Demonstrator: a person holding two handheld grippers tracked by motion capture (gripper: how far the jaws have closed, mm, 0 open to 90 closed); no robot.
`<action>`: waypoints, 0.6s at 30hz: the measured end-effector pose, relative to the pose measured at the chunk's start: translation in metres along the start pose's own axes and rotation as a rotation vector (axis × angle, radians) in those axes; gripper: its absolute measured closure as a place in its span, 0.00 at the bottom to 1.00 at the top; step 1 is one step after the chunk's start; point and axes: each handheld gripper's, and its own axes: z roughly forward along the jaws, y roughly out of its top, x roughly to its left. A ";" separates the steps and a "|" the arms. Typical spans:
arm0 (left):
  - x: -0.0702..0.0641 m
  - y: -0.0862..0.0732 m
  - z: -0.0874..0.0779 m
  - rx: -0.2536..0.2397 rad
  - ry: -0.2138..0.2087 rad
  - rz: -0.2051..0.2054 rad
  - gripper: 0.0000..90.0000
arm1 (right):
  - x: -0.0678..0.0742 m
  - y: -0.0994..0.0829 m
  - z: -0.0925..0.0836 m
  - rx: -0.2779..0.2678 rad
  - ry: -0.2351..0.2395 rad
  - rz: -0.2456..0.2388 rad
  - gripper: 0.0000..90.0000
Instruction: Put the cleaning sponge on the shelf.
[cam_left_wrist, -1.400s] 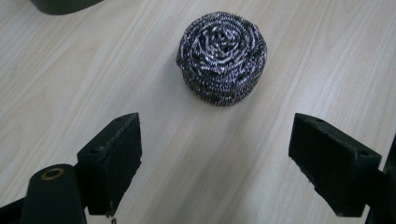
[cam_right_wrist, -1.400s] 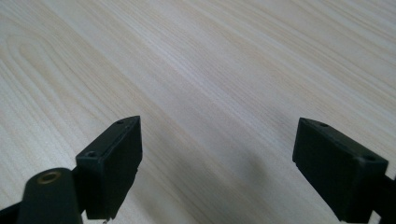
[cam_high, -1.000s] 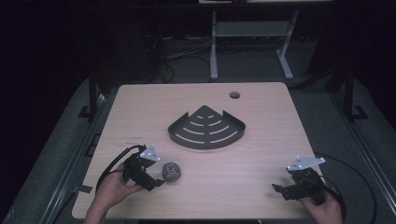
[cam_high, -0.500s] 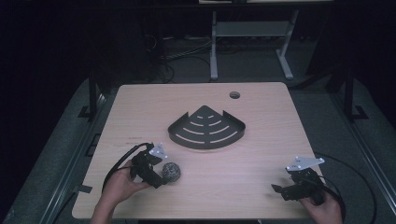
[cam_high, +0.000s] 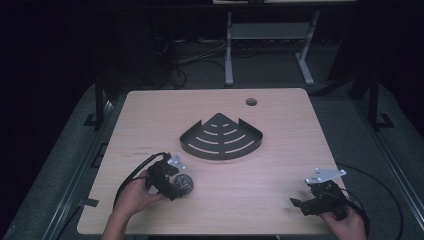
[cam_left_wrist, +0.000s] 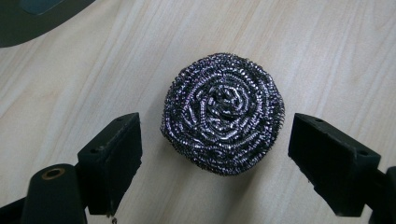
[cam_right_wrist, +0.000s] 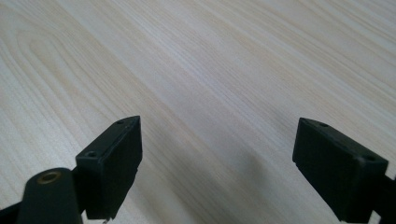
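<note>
Dark room around you, cables on the floor behind a light wood-grain table (cam_high: 280, 170). White metal stand legs (cam_high: 265, 45) sit at the back. Small round cable hole (cam_high: 251, 101) in the tabletop near the far edge. Tiny dark marking on the wood at the left (cam_high: 145, 148), too small to read. No brand or label is legible.

Black slotted corner shelf (cam_high: 221, 137), fan-shaped, lies flat mid-table. Steel wool scourer (cam_left_wrist: 222, 112) lies on the table well in front of the shelf, on your left side.

Your left gripper (cam_high: 172, 182) is right at the scourer. In the left gripper view the jaws are spread wide, one on each side of the scourer, neither pad touching it; small gaps show on both sides. A corner of the shelf shows at the top left of that view.

Your right gripper (cam_high: 300, 204) is near the front right edge, well apart from the shelf. Its jaws are also spread, over bare wood, holding nothing.
</note>
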 end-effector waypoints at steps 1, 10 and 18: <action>0.000 0.001 0.001 0.002 -0.001 0.000 0.19 | 0.000 0.000 0.000 0.001 -0.002 -0.001 0.17; 0.001 0.004 0.006 0.003 -0.021 0.000 0.24 | 0.000 0.000 0.000 -0.002 -0.001 -0.004 0.17; 0.003 0.006 0.011 0.023 -0.032 0.005 0.27 | 0.000 0.000 0.000 0.002 -0.001 -0.001 0.17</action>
